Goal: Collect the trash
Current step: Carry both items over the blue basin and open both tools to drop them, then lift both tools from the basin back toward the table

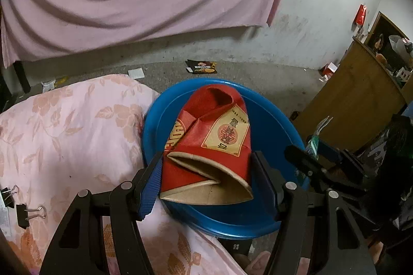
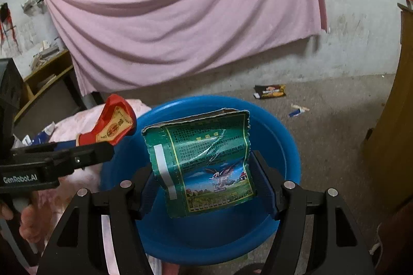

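Both loads hang over the blue basin (image 2: 284, 146), left gripper (image 1: 206, 171) clamped on the crushed red box (image 1: 214, 135), right gripper (image 2: 204, 177) clamped on the green packet (image 2: 201, 161); released together they may collide and spill onto the quilt (image 1: 64, 133) at the left

Both grippers tilted downward, side by side. Left gripper (image 1: 206, 171) half-spread, pads pinching a squashed red carton (image 1: 214, 146) btw them. Right gripper (image 2: 204, 182) same width, clamped on a green packet (image 2: 204, 164) standing upright btw its fingers. A hand (image 2: 25, 220) wraps the left gripper's handle, seen from the right-wrist view.
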Demonstrator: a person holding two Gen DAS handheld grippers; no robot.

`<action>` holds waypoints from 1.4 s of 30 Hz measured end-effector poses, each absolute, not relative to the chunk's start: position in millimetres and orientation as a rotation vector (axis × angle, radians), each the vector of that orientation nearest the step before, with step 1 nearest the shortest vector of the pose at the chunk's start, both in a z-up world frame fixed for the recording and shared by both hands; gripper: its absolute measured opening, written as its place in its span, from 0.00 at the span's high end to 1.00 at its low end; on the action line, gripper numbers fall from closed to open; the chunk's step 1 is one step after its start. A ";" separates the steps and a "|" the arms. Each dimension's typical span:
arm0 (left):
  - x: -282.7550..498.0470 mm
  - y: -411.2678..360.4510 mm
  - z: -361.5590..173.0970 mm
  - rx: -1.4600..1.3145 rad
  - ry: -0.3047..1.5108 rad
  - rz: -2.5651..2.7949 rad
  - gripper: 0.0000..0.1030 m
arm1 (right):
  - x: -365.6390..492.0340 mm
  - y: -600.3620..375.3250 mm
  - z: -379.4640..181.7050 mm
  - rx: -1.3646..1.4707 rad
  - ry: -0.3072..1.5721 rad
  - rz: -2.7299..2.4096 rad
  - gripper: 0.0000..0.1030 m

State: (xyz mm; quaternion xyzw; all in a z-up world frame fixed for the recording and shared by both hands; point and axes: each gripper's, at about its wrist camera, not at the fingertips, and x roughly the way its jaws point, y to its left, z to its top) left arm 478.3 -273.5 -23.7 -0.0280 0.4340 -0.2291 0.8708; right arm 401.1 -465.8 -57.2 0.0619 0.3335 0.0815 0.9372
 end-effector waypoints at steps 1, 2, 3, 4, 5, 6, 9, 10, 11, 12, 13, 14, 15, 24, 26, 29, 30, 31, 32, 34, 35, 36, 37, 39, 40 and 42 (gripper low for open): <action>477.6 -272.0 -24.0 -0.057 0.914 -0.478 0.41 | 401.0 -465.7 -58.1 0.124 0.690 0.167 0.37; 478.2 -270.9 -25.5 -0.056 0.922 -0.476 0.41 | 403.4 -464.9 -57.5 0.124 0.696 0.168 0.37; 478.8 -271.2 -26.5 -0.056 0.930 -0.472 0.41 | 402.9 -465.2 -58.4 0.125 0.704 0.169 0.36; 477.4 -269.2 -31.6 -0.055 0.937 -0.468 0.41 | 406.3 -463.8 -57.9 0.127 0.709 0.171 0.36; 473.0 -263.2 -35.0 -0.056 0.939 -0.464 0.41 | 408.1 -462.4 -57.4 0.129 0.712 0.171 0.36; 472.7 -263.4 -38.1 -0.055 0.941 -0.460 0.41 | 408.9 -462.0 -58.0 0.128 0.716 0.172 0.35; 472.7 -261.5 -40.9 -0.063 0.945 -0.449 0.41 | 410.6 -461.3 -59.2 0.128 0.723 0.171 0.33; 472.5 -260.5 -40.5 -0.067 0.943 -0.448 0.41 | 411.4 -460.6 -59.2 0.129 0.724 0.170 0.32; 470.2 -259.6 -39.5 -0.070 0.941 -0.446 0.41 | 411.5 -460.2 -59.1 0.129 0.724 0.169 0.31; 468.9 -256.6 -39.1 -0.079 0.937 -0.445 0.41 | 412.3 -459.5 -59.1 0.129 0.724 0.168 0.29; 467.4 -254.8 -39.5 -0.085 0.933 -0.445 0.41 | 412.0 -459.2 -59.0 0.128 0.722 0.166 0.27; 466.5 -253.0 -39.2 -0.091 0.928 -0.442 0.41 | 411.7 -458.9 -58.6 0.127 0.719 0.164 0.26; 465.6 -251.4 -38.8 -0.094 0.922 -0.436 0.40 | 411.9 -457.8 -58.6 0.126 0.717 0.160 0.25; 455.2 -234.8 -27.6 -0.123 0.879 -0.392 0.29 | 411.5 -453.0 -49.2 0.118 0.678 0.151 0.10; 450.8 -230.0 -22.4 -0.131 0.856 -0.390 0.25 | 409.8 -451.0 -44.7 0.117 0.660 0.152 0.04; 443.5 -222.5 -13.4 -0.136 0.817 -0.382 0.24 | 405.7 -447.0 -35.7 0.114 0.627 0.154 0.00; 439.9 -219.7 -8.3 -0.135 0.799 -0.378 0.24 | 403.8 -445.3 -31.2 0.112 0.611 0.153 0.00; 437.1 -217.5 -4.5 -0.135 0.785 -0.374 0.24 | 402.6 -443.7 -27.2 0.112 0.598 0.154 0.00; 434.0 -215.4 -0.3 -0.133 0.771 -0.371 0.22 | 401.7 -442.0 -23.8 0.111 0.589 0.154 0.00; 425.2 -209.1 10.1 -0.134 0.728 -0.371 0.03 | 397.2 -435.9 -13.2 0.109 0.555 0.160 0.00; 420.7 -205.1 14.9 -0.140 0.703 -0.370 0.01 | 395.7 -433.7 -9.6 0.107 0.542 0.163 0.00; 414.4 -199.8 21.3 -0.149 0.667 -0.367 0.01 | 392.3 -429.5 -3.8 0.102 0.520 0.166 0.00; 410.2 -196.5 25.5 -0.149 0.650 -0.366 0.01 | 389.4 -425.9 1.1 0.099 0.502 0.170 0.00; 401.0 -188.5 33.9 -0.141 0.620 -0.354 0.01 | 383.9 -418.5 11.2 0.096 0.467 0.180 0.00; 397.2 -184.3 37.4 -0.140 0.607 -0.346 0.01 | 380.8 -414.5 16.8 0.093 0.446 0.184 0.00; 386.3 -173.8 45.3 -0.136 0.570 -0.330 0.01 | 374.3 -404.4 28.0 0.082 0.401 0.195 0.00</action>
